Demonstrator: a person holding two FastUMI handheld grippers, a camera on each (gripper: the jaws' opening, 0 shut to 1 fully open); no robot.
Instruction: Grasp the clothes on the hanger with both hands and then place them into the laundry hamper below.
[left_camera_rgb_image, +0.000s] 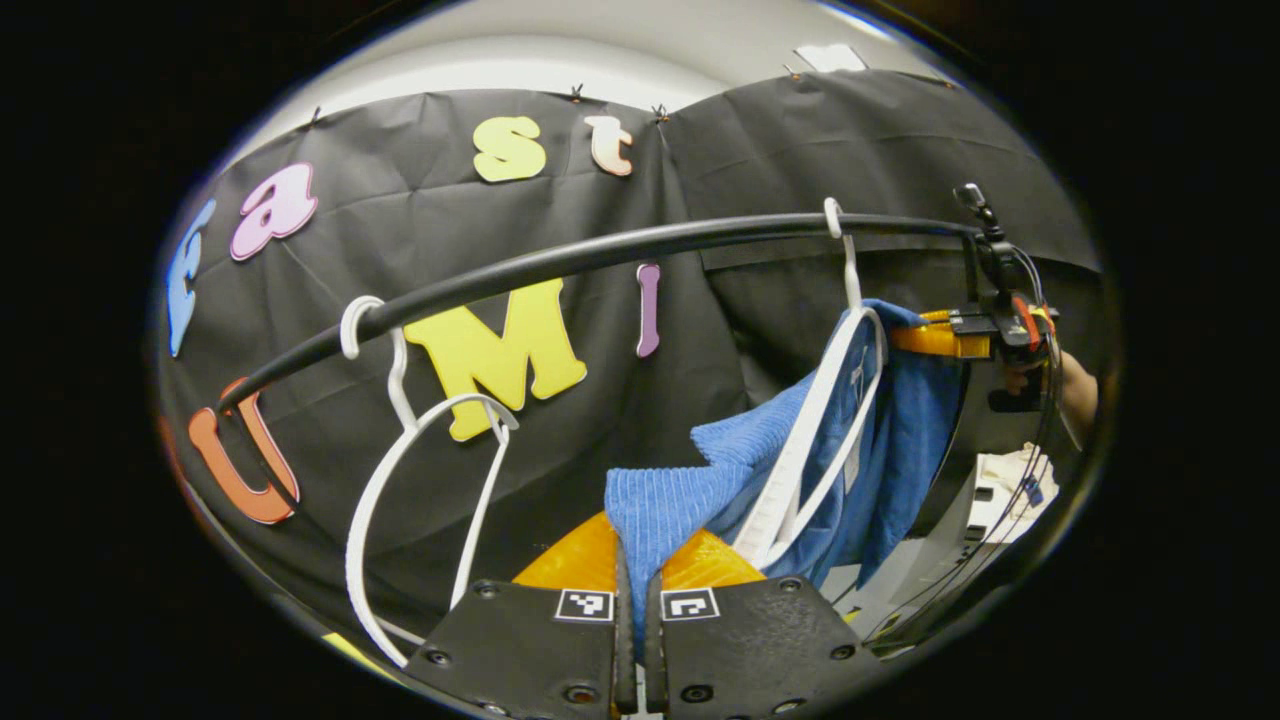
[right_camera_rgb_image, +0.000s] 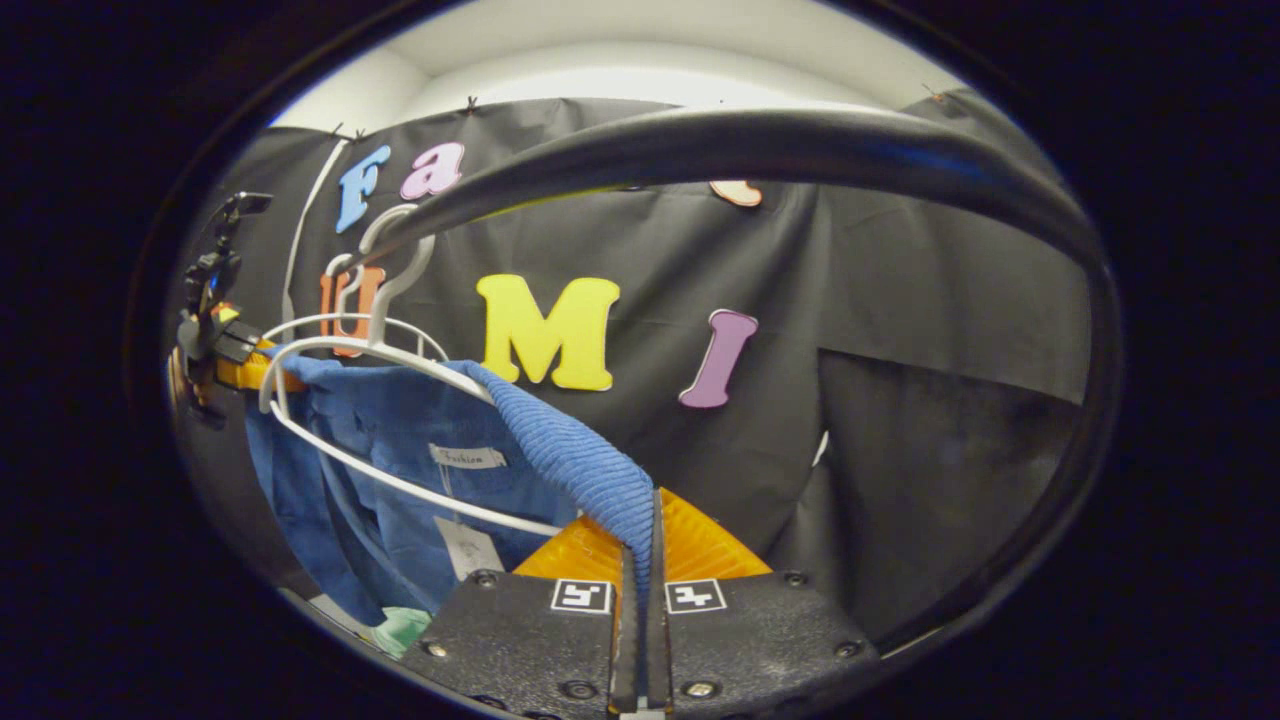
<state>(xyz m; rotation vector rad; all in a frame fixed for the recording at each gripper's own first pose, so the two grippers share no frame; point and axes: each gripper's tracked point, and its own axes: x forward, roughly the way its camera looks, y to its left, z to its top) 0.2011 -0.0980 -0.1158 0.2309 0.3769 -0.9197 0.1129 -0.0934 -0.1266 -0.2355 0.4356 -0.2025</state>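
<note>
Left gripper (left_camera_rgb_image: 635, 600) clamped on a ribbed edge of the blue garment (left_camera_rgb_image: 690, 500), both fingers pressed together on the cloth at the bottom of the left gripper view. Garment draped on a white hanger (left_camera_rgb_image: 815, 420), hooked over the black rail (left_camera_rgb_image: 600, 255) toward its right end. Second white hanger (left_camera_rgb_image: 400, 480), bare, hooked on the same rail farther left. Right gripper (left_camera_rgb_image: 960, 340) seen beyond the garment at its far side, touching or just beside the cloth, with a hand (left_camera_rgb_image: 1075, 395) behind it.

In the right gripper view: right gripper (right_camera_rgb_image: 637, 590) closed on the other ribbed edge of the blue garment (right_camera_rgb_image: 560, 450), cloth running up from between the fingers to the white hanger (right_camera_rgb_image: 370, 350). White tag (right_camera_rgb_image: 468, 457) at the inside of the collar. Black rail (right_camera_rgb_image: 760, 140) arching close overhead. Left gripper (right_camera_rgb_image: 235, 365) at the far left edge, beside the garment's other end. Pale green item (right_camera_rgb_image: 400, 628) low down under the garment, possibly part of the hamper, too little visible to tell
</note>
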